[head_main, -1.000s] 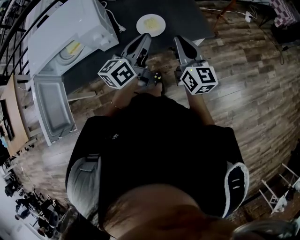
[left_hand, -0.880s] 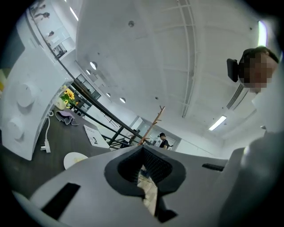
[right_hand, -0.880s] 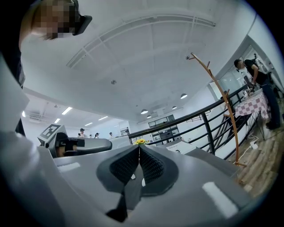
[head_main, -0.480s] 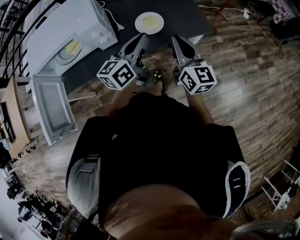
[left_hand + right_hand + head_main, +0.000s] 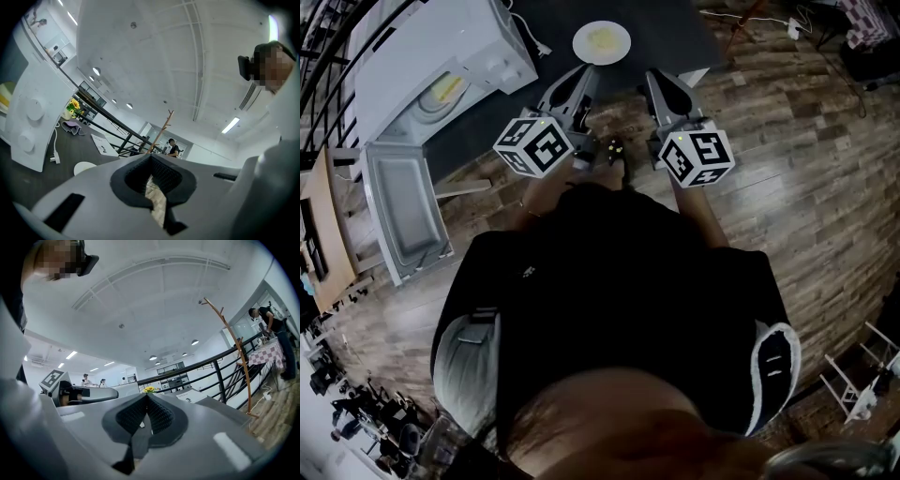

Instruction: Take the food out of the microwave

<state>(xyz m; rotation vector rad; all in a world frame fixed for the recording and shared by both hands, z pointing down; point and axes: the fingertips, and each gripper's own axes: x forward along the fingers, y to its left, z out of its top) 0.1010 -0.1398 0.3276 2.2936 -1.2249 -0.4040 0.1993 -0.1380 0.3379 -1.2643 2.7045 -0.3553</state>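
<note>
Open white microwave [image 5: 431, 42], yellow food [image 5: 442, 92] inside, not removed. White round plate [image 5: 601, 41] on dark tabletop [image 5: 666, 36]. Left claw [image 5: 586, 75], right claw [image 5: 659, 80] pressed together, empty.

Microwave [image 5: 431, 47] cased in smooth white, surface [image 5: 675, 28] finished matt dark, floor [image 5: 806, 187] laid in wood planks, right gripper [image 5: 146, 395] moulded in matt grey plastic

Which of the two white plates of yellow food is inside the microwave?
The upper-left plate, seen through the doorway of the open white microwave. The other round white plate lies out on the dark table.
</note>
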